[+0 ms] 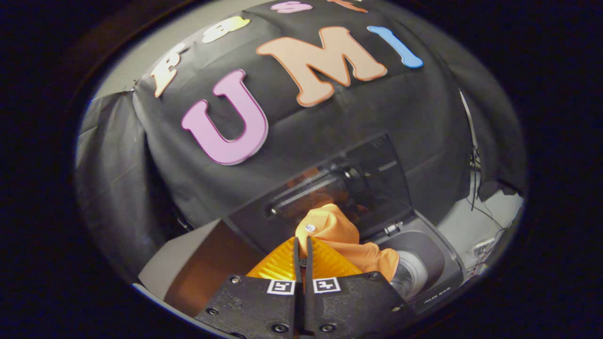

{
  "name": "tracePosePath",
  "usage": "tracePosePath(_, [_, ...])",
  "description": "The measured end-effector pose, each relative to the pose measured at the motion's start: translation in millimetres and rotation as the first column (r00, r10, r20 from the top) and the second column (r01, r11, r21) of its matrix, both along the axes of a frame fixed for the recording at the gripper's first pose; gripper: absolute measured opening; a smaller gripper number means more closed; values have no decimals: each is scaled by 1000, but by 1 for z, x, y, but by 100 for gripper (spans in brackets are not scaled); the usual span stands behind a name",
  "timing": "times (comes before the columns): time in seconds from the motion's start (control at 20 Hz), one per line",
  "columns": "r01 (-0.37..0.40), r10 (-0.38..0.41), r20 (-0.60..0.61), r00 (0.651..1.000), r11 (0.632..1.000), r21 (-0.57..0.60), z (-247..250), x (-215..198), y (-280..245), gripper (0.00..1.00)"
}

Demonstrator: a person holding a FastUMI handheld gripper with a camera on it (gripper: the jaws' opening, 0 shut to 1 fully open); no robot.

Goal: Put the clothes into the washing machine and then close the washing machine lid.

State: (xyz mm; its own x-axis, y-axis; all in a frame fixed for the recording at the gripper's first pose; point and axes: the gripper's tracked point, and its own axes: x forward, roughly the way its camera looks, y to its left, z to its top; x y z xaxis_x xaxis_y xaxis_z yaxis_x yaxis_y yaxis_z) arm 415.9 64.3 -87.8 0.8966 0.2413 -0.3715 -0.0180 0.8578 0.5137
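Observation:
An orange garment (337, 235) with a white button hangs from my gripper (303, 241), whose two fingers are pressed together on a fold of it. The cloth drapes ahead of the fingers and to their right, over the open top of a small grey washing machine (435, 263). The machine's drum (412, 275) shows pale just right of the cloth. Its dark see-through lid (348, 181) stands raised behind the garment, leaning toward the black booth wall.
A brown tabletop (207, 273) with a pale edge lies left of the machine. Loose cables (476, 197) hang at the right, beside a white surface (471, 230) beyond the machine.

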Motion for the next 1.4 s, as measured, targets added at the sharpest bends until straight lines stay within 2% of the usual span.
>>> tracePosePath(0.3, [24, -27, -107, 994, 999, -22, -69, 23, -2, 0])
tracePosePath(0.55, [32, -45, -171, 984, 996, -81, -110, 14, 0, 1])
tracePosePath(0.65, [40, -67, -238, 969, 992, -117, -129, 4, -1, 3])
tracePosePath(0.8, [36, -69, -230, 971, 989, -142, -118, 4, 4, 41])
tracePosePath(1.0, [14, -60, -200, 978, 974, -224, -81, -1, 6, 89])
tracePosePath(1.1, [5, -57, -183, 981, 963, -271, -59, -5, 6, 98])
tracePosePath(1.25, [-6, -44, -144, 989, 943, -333, -23, -5, 6, 98])
tracePosePath(1.4, [7, -41, -92, 995, 940, -342, 15, -1, 10, 98])
